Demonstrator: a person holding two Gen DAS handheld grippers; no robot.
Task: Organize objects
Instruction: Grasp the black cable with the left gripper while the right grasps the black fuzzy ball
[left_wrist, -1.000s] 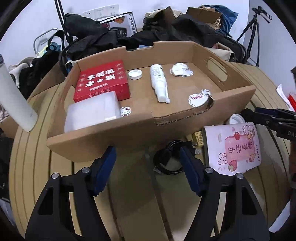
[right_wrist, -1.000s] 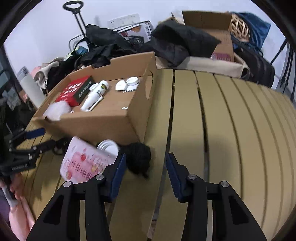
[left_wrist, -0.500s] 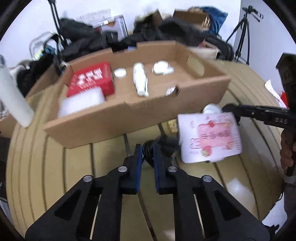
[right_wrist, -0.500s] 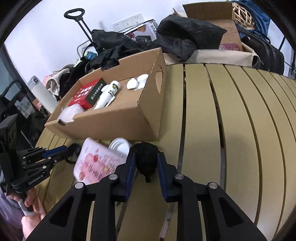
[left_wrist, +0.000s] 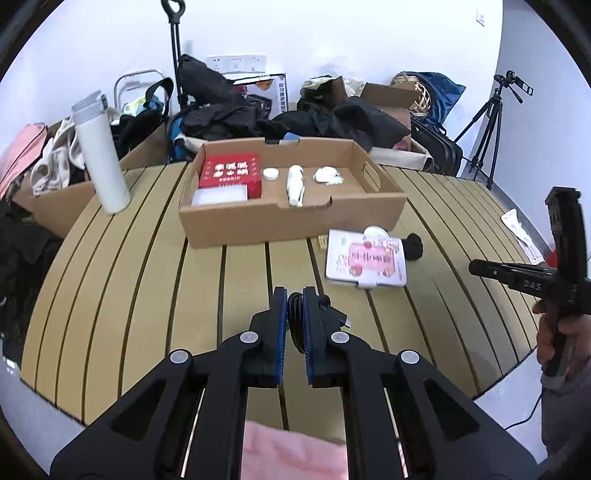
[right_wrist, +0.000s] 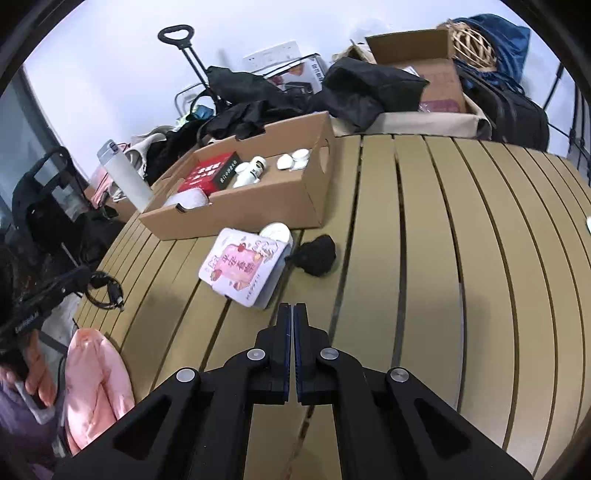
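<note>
**Left gripper clamps the black cable above the bench; right gripper closed on nothing**

The black cable (left_wrist: 295, 321) is a thin, glossy coil with a small plug sticking out to one side. It sits pinched between the blue pads of the left gripper (left_wrist: 294, 295), whose jaws have just been closing and now press on it, holding it clear of the slatted bench (left_wrist: 147, 280). From the right wrist view the coil hangs off the tip of that gripper, far to the left.

Ahead and to the right of the left gripper lies a pink-and-white tin (left_wrist: 365, 260), flat on the bench, with a white lid (left_wrist: 376, 233) at its far edge and a black fuzzy ball (left_wrist: 413, 246) just beside it. Further ahead stands the cardboard box (left_wrist: 288, 221), holding a red box (left_wrist: 229, 172), a white bottle (left_wrist: 295, 184) and small white pieces.

The right gripper (right_wrist: 293, 312) has its jaws pressed together with nothing between them, having just closed; the tin lies just ahead and left of it, the fuzzy ball ahead.
</note>
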